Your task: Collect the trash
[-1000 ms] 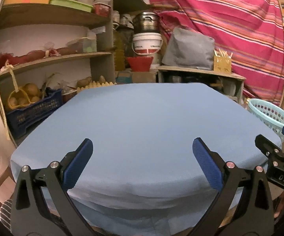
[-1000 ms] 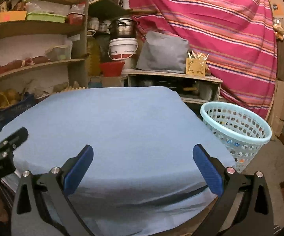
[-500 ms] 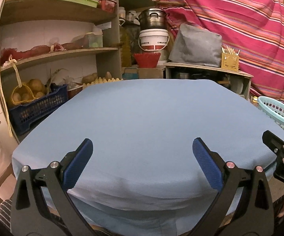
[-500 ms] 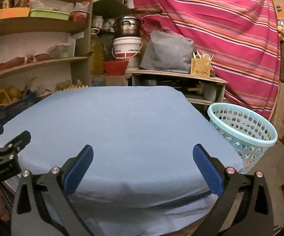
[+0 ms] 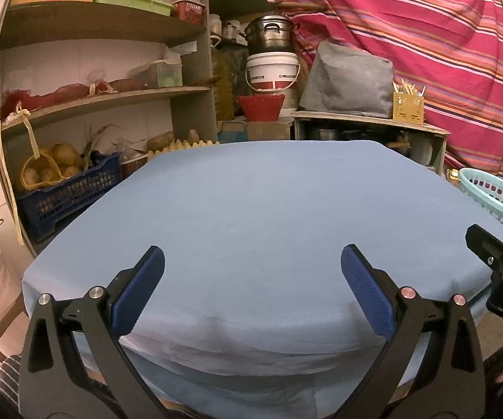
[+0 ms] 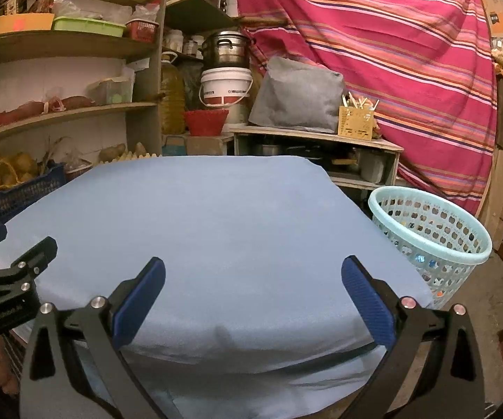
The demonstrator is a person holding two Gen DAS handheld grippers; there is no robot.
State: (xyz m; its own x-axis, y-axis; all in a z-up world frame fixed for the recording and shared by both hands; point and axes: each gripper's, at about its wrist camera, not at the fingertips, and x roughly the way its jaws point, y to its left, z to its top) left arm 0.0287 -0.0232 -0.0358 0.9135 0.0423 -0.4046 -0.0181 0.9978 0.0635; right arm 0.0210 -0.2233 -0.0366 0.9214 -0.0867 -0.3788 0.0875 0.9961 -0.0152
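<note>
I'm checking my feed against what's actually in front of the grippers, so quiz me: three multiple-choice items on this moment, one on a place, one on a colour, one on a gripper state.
1. Where does the perforated laundry-style basket stand?
A. on the floor right of the table
B. on the tabletop
C. on a shelf

2. What colour is the cloth covering the table?
A. red
B. light blue
C. green

3. How does the right gripper stand?
A. shut on a wrapper
B. shut on nothing
C. open, holding nothing

Answers:
1 A, it sits below and beside the table's right edge.
2 B, the whole top is covered in light blue cloth.
3 C, its blue pads are wide apart with only cloth visible between them.
</note>
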